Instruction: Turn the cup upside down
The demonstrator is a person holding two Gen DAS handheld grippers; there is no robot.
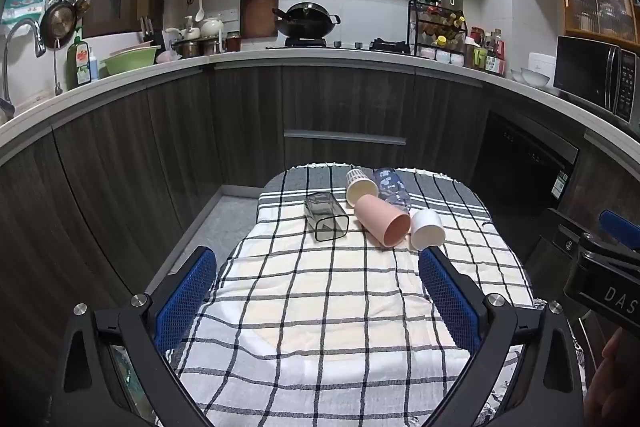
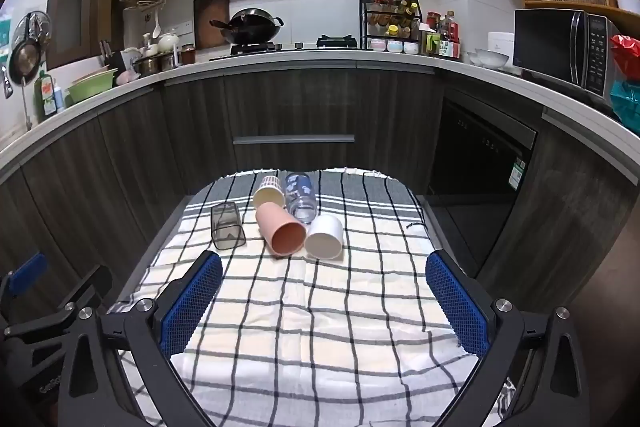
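Several cups lie on their sides on a checked cloth (image 1: 320, 307) (image 2: 320, 307) over a small table. They are a square smoky clear cup (image 1: 325, 217) (image 2: 227, 227), a pink cup (image 1: 383, 221) (image 2: 280, 229), a white cup (image 1: 427, 229) (image 2: 325, 237), a cream cup (image 1: 361, 186) (image 2: 267, 191), and a clear cup with blue prints (image 1: 394, 187) (image 2: 301, 197). My left gripper (image 1: 318, 301) is open and empty, well short of the cups. My right gripper (image 2: 324, 305) is open and empty too, also short of them.
Dark wood cabinets and a white counter (image 1: 320, 57) curve behind the table. The counter carries a wok (image 1: 306, 19), a spice rack, bowls and a microwave (image 2: 560, 47). The other gripper shows at the right edge in the left wrist view (image 1: 608, 267).
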